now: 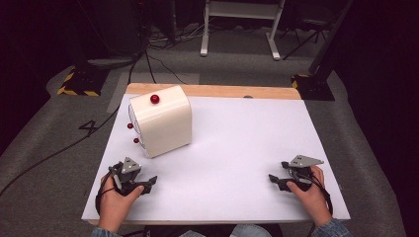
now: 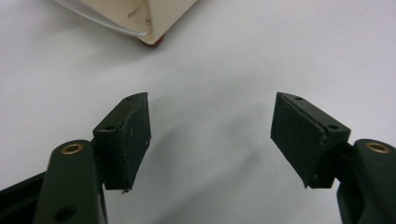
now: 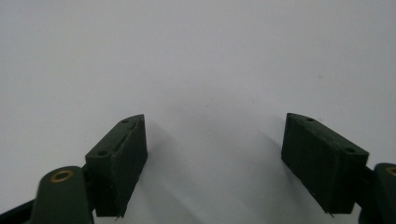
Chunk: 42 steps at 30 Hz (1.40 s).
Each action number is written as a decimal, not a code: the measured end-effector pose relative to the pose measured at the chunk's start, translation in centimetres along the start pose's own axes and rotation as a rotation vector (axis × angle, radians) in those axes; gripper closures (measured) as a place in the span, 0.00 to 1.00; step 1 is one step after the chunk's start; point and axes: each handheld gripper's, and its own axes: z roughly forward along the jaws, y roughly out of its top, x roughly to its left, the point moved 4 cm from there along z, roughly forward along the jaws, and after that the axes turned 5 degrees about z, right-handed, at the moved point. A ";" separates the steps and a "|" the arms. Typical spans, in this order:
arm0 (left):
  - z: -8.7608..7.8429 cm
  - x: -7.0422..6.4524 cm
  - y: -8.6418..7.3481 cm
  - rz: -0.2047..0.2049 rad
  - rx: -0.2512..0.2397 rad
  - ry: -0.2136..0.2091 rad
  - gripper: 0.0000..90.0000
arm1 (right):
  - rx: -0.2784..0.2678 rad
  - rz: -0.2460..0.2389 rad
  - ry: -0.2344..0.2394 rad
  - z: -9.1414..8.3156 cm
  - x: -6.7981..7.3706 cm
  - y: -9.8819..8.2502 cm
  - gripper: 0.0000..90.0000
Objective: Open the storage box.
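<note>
A cream box [image 1: 160, 120] with rounded corners is set on the white counter [image 1: 237, 148], near the far left corner. One red knob [image 1: 154, 98] is seen on top of the box, and two more red knobs [image 1: 130, 126] are seen on its left side. The left gripper [image 1: 143, 180] is held in a hand just in front of the box, near but not touching it. Its jaws are spread wide and nothing is held between them. A corner of the box [image 2: 140, 18] is seen past its jaws in the left gripper view. The right gripper [image 1: 279, 173] is held well away from the box, to the right, and its jaws are also spread wide with nothing held.
</note>
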 end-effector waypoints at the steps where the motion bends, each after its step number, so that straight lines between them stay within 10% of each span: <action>1: -0.2 0.0 0.1 -0.003 -0.002 0.000 0.32 | -0.001 0.000 0.000 0.0 0.0 0.0 0.25; 13: -3.7 1.1 2.0 -0.019 -0.080 0.047 0.37 | -0.003 0.000 -0.001 0.0 0.0 0.0 0.25; 29: -7.4 5.9 5.1 -0.121 -0.358 0.199 0.42 | -0.006 0.000 -0.001 0.0 0.0 0.0 0.25; 42: -5.4 9.9 7.0 -0.201 -0.447 0.319 0.46 | -0.009 -0.004 -0.004 0.0 0.0 -0.1 0.25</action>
